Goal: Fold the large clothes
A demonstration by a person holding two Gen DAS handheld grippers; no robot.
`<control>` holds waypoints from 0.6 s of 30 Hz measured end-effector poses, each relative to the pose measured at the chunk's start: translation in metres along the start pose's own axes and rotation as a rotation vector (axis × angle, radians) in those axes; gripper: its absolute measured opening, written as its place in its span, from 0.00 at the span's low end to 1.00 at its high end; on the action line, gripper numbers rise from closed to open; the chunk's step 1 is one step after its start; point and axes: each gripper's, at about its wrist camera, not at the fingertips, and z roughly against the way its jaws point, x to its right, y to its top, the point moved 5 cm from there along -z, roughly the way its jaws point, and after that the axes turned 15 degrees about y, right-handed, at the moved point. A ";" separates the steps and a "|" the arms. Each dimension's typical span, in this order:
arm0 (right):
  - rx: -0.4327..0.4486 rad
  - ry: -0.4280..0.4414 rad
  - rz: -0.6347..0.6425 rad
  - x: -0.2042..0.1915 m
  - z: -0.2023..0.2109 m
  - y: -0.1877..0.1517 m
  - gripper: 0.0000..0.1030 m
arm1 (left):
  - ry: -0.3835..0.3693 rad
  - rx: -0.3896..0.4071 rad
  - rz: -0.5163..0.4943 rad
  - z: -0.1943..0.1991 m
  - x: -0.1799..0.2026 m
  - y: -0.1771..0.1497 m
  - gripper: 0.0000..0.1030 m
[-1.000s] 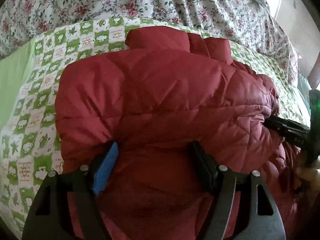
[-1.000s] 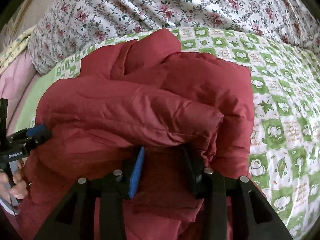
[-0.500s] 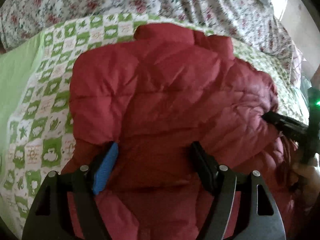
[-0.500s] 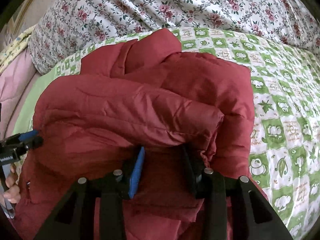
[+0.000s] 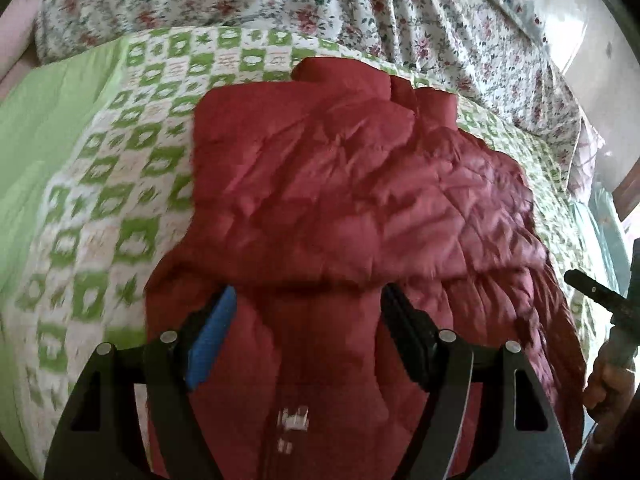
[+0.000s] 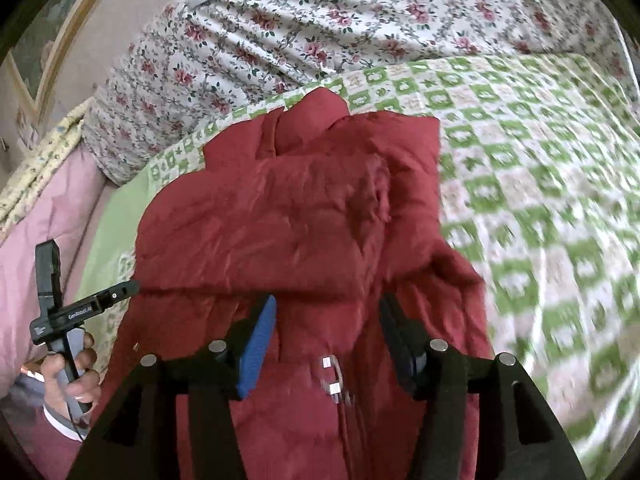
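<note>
A dark red quilted puffer jacket [image 5: 352,200] lies folded over on the green-and-white checked bedspread [image 5: 120,200]; it also shows in the right wrist view [image 6: 304,216]. My left gripper [image 5: 308,320] is open, its fingers wide apart just over the jacket's near edge, holding nothing. My right gripper [image 6: 328,328] is open too, fingers spread over the near part of the jacket by a zip pull [image 6: 332,376]. Each gripper shows at the edge of the other's view: the right one [image 5: 600,296] and the left one [image 6: 92,308].
A floral-print duvet [image 5: 280,0] is bunched along the back of the bed. A plain light-green sheet [image 5: 48,120] lies at the left. A pink cover [image 6: 36,232] lies beside the bed edge. A wall and picture frame [image 6: 60,40] stand behind.
Both grippers have let go of the jacket and pulled back toward me. The right gripper's fingers have opened wider. The folded jacket now rests on the bed.
</note>
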 end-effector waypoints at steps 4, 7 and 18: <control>0.004 -0.003 -0.007 -0.002 0.023 -0.019 0.59 | 0.001 0.002 0.045 0.021 -0.016 -0.024 0.72; 0.007 -0.021 -0.005 -0.003 0.036 -0.031 0.67 | 0.014 0.005 0.070 0.035 -0.029 -0.043 0.72; -0.046 -0.176 0.032 -0.002 0.073 -0.086 0.80 | 0.068 -0.006 0.109 0.065 -0.061 -0.095 0.72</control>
